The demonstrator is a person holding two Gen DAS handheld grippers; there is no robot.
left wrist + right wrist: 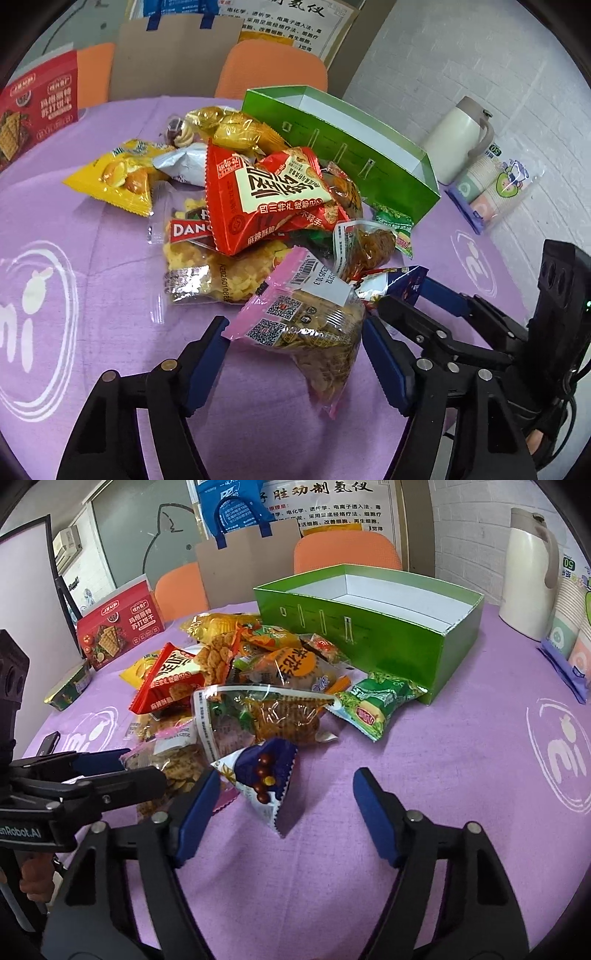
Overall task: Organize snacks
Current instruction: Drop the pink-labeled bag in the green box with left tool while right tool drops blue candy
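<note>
A heap of snack packets [266,192] lies on the purple table, in front of an open green box [369,151] whose white inside shows nothing in it. My left gripper [293,330] is open, and a pink packet of crisps [310,332] lies between its blue fingers, both close against its edges. In the right wrist view my right gripper [284,775] is open too. A small blue-and-white triangular packet with chocolate balls [262,779] rests on the cloth between its fingers, close to the left one. The green box [388,642] stands beyond the heap there.
A cream thermos jug [528,572] and a sleeve of paper cups [495,184] stand at the right by the wall. A red cracker box [118,627] and a small tin [68,690] sit at the left. Orange chairs [273,70] stand behind the table.
</note>
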